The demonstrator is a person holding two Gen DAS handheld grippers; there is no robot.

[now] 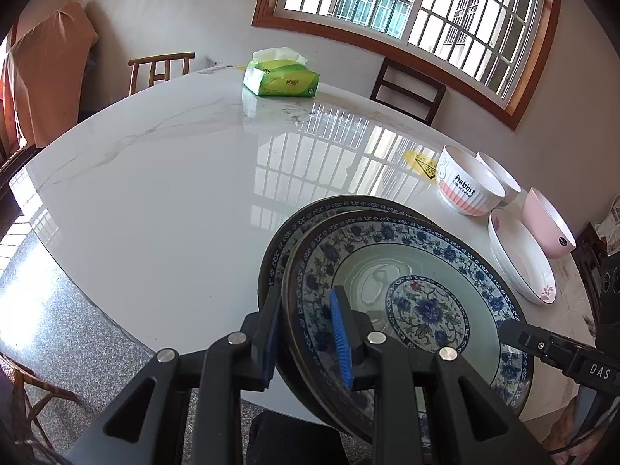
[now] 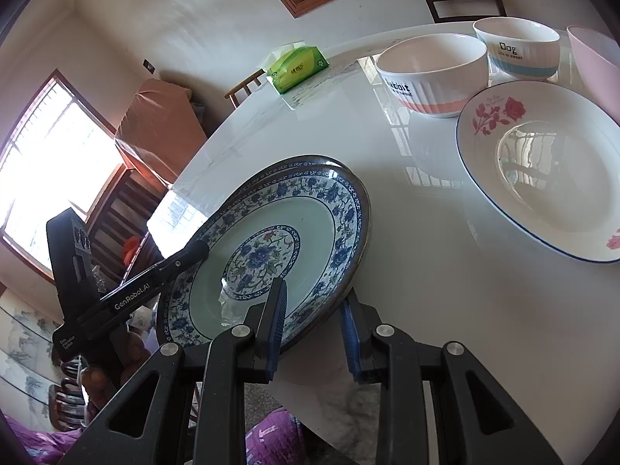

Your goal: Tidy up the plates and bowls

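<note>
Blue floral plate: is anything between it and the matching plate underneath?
Nothing visible. The blue floral plate, clamped at opposite rims by the left gripper and right gripper, lies right over the matching plate; only that plate's far rim shows.

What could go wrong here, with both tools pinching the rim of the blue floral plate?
1. The upper blue floral plate sits tilted on the plate beneath; the left tool and right tool hold only its rim, so it may slip and knock the lower one.
2. Both plates overhang the table edge; a dropped plate might fall to the floor.
</note>
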